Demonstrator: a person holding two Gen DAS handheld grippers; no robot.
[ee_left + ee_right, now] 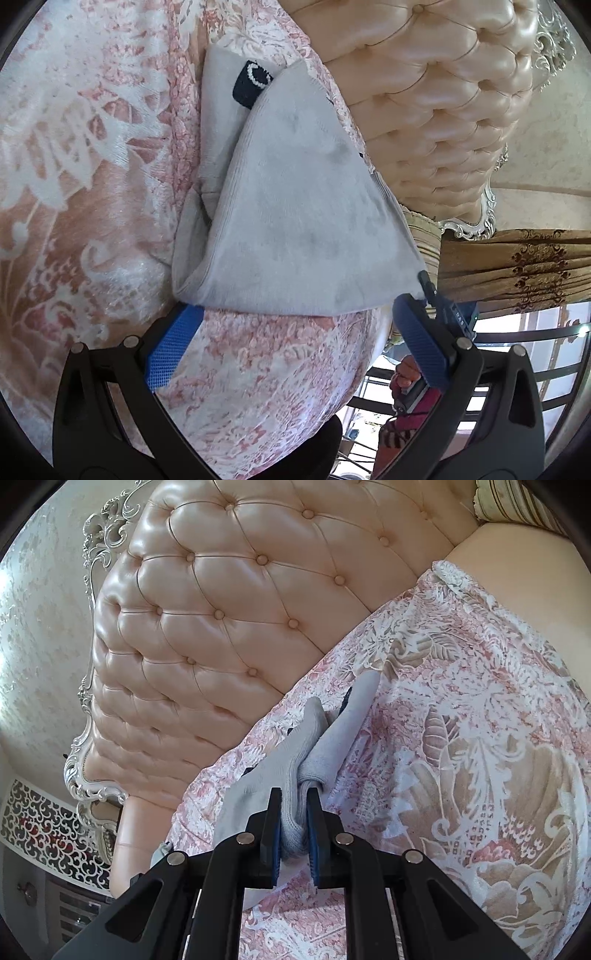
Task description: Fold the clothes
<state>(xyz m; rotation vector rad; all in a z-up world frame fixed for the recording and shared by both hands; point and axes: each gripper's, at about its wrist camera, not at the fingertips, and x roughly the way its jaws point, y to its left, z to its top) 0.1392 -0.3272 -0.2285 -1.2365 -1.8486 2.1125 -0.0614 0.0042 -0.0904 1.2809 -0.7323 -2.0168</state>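
Note:
A grey garment [295,206] lies partly folded on the pink floral bedspread [92,184], with a black patch [251,83] bearing a white ring at its far end. My left gripper [295,317] stands open at the cloth's near edge. Its blue pads [170,350] are wide apart and the left tip sits just under the hem. In the right wrist view my right gripper [293,808] is shut on a bunched fold of the grey garment [325,738]. That gripper [448,314] also shows at the cloth's near right corner in the left wrist view.
A tufted peach headboard [443,110] with a silver carved frame [480,218] rises behind the bed. Brown curtains [517,266] and a window railing [535,339] lie to the right. A person's hand [406,369] shows below the right gripper. A striped pillow [517,506] sits top right.

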